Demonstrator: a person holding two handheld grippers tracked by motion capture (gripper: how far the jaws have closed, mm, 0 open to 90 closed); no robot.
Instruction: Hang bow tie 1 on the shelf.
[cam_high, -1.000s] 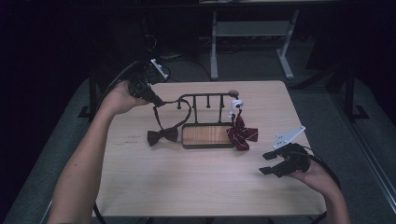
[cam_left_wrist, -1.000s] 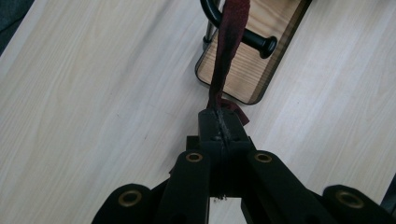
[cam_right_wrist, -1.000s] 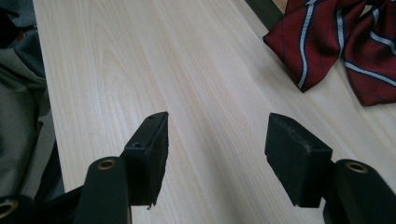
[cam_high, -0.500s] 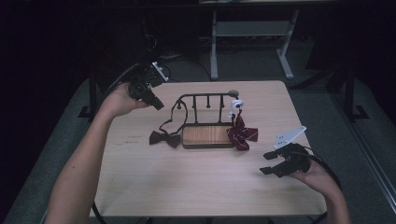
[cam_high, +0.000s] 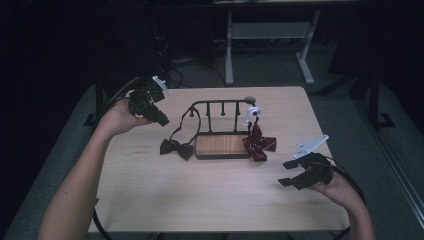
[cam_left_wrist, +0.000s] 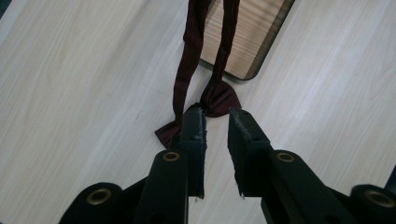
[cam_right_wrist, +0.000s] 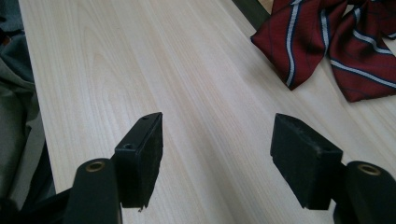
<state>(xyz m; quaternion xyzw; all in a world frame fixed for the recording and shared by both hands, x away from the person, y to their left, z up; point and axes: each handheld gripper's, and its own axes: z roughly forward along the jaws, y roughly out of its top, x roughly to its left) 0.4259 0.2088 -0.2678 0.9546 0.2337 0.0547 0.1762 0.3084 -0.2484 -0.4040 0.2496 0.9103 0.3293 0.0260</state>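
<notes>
Two bow ties are occupying us at this table (cam_high: 150, 200), and the dark one is the one that has just changed hands, so to speak. A second ago we were pinching its strap in the left gripper (cam_high: 162, 121), holding the loop up beside the rack; now we are drawing that hand back toward the table's far left corner, and its jaws have just been opening, standing a little apart with nothing between them in the left gripper view. We are therefore seeing the dark bow tie (cam_high: 176, 148) hanging by its own strap (cam_left_wrist: 187, 60) from the left end of the black hanging rack (cam_high: 220, 103), with the bow itself lying on the tabletop just beside the rack's wooden base (cam_high: 222, 145). We are judging that this hanging step is finished, since the strap is staying looped over the rail without our grip. Meanwhile we are keeping the right gripper (cam_high: 291, 173) low over the table's near right part, its jaws spread wide and having just been opening further, empty, aimed toward the red striped bow tie (cam_high: 259, 145), which is hanging at the rack's right end by a white clip and resting against the base. We are expecting any remaining work to concern that red tie.
</notes>
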